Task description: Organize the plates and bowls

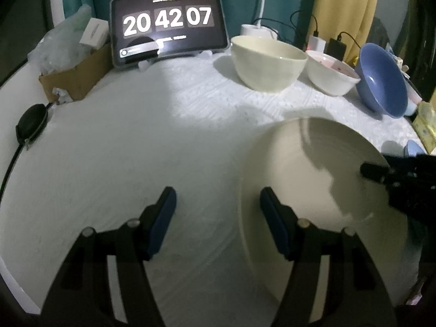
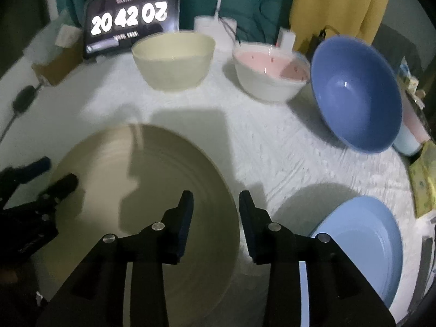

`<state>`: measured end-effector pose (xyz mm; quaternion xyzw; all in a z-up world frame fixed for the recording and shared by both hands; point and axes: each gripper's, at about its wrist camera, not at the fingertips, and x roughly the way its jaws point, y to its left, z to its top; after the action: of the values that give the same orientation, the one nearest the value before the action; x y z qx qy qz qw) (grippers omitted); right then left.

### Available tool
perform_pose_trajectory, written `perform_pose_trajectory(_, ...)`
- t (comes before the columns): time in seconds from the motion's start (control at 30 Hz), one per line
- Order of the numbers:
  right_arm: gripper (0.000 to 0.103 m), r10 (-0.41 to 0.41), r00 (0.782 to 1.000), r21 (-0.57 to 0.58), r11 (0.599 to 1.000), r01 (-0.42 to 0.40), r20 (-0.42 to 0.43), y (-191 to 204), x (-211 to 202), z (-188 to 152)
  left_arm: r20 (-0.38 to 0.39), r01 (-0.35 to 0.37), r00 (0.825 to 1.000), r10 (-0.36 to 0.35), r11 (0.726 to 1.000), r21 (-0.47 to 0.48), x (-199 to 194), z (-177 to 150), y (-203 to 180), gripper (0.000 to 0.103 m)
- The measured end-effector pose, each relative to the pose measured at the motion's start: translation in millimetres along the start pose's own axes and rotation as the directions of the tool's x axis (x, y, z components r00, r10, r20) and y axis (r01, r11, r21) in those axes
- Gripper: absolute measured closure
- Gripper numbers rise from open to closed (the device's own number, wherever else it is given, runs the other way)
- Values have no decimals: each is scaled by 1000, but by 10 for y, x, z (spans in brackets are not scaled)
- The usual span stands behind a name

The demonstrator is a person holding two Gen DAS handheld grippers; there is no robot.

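Observation:
A large cream plate (image 1: 313, 179) (image 2: 163, 179) lies on the white tablecloth (image 1: 122, 141). In the right wrist view my right gripper (image 2: 216, 215) straddles the plate's right rim; a gap shows beside the pads, so it is open. My left gripper (image 1: 218, 212) (image 2: 55, 173) stands wide open over the plate's left rim, one finger above the plate and one above the cloth. Behind stand a cream bowl (image 1: 268, 62) (image 2: 174, 60), a white bowl with a pink inside (image 1: 332, 73) (image 2: 272, 70) and a tilted blue bowl (image 1: 381, 81) (image 2: 357, 95). A light blue plate (image 2: 362, 245) lies at the right.
A tablet showing a clock (image 1: 169, 24) leans at the back. A cardboard box (image 1: 76, 79) with wrapping and a black pouch (image 1: 31, 125) sit at the left. Chargers and cables lie behind the bowls. Yellow packets (image 2: 425, 185) line the right edge.

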<state>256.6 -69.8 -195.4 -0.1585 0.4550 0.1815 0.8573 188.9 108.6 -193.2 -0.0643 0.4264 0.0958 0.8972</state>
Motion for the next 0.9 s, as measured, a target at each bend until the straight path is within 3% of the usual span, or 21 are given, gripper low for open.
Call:
perform_pose_trajectory(0.27,67,18,1000,14,1000,-18,3,-8,0,-24,7,47,999,-47,998,47,-31,-24,-76,60)
perform_pose_trajectory(0.37,80,33,999,15,999,-33,18,4,-30,-34,1,76,997,-76,995,69,-36,-32,-114,65)
perform_pose_trajectory(0.6,85,42,997,19,999,-43,61,5,-175,-29,4,91,996,-92,994,66,-76,-30,-112,65)
perform_pose_trajectory(0.9,85,44,993,40,998,-49,113,-80,-394,-40,36,96,994,-99,993,74,-234,-23,-174,65)
